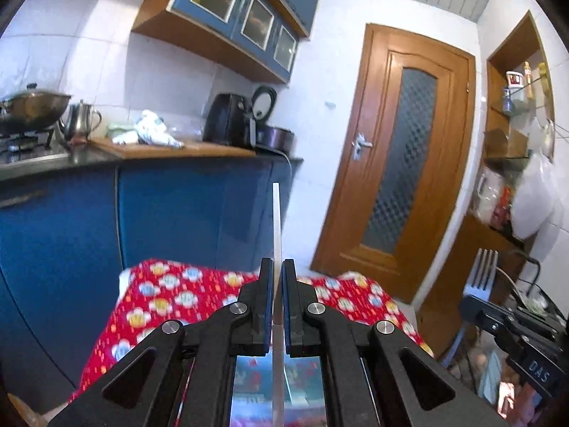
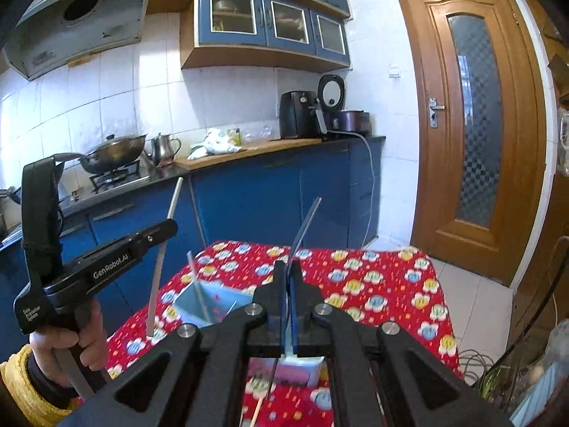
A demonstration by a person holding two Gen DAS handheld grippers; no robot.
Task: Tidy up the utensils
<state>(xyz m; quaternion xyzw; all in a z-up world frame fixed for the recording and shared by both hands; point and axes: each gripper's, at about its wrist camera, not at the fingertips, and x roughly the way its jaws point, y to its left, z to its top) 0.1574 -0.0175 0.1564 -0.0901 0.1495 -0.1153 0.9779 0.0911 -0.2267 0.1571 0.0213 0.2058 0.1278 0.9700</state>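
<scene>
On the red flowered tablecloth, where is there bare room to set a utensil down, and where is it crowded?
The tablecloth lies bare on its right half, between the right gripper and the edge facing the door. The far strip toward the blue cabinets is also free. The near left is crowded by the light-blue box holding sticks.

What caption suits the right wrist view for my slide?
Right claw grips a fork above the red floral tablecloth; left claw holds a metal utensil.
</scene>
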